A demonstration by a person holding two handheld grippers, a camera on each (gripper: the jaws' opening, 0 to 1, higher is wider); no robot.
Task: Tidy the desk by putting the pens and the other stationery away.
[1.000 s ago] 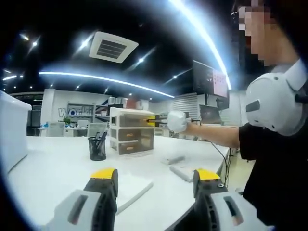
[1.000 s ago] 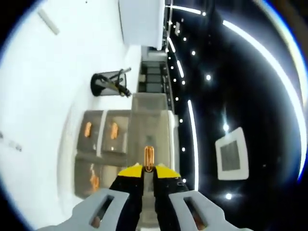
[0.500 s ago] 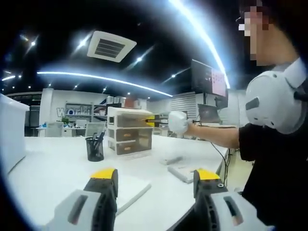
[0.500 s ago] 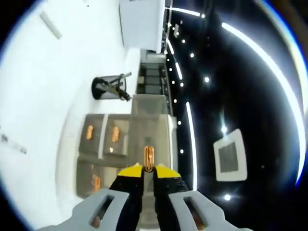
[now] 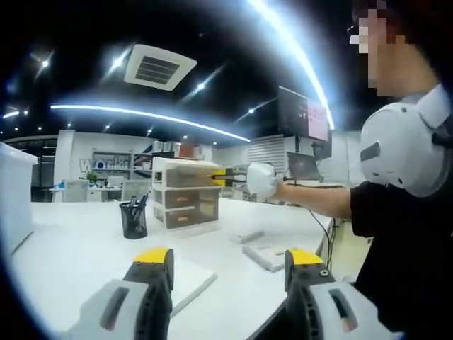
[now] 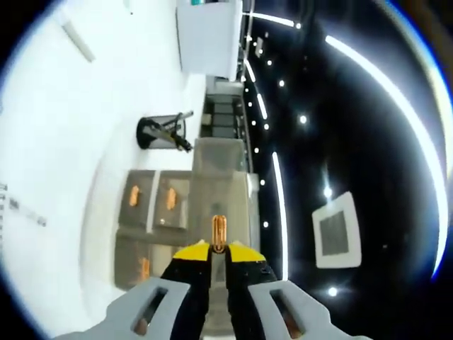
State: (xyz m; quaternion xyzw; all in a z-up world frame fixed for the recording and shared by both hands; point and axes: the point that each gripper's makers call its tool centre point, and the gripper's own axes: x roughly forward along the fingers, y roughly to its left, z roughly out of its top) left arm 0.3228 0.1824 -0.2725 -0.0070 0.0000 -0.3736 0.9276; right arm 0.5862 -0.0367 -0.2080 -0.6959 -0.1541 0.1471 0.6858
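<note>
Orange pen (image 6: 219,232) is sticking out of the right gripper (image 6: 219,249), pinched, poking at 12 o'clock over the drawer unit (image 6: 191,205). Left gripper (image 5: 225,256) is hanging wide above the white bench (image 5: 78,248). Mesh pen cup (image 5: 133,219) is standing beyond, bare surface around.

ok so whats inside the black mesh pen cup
A few dark pens stand in the black mesh pen cup, tips poking above its rim. Their lower ends and the cup's bottom are hidden.
</note>
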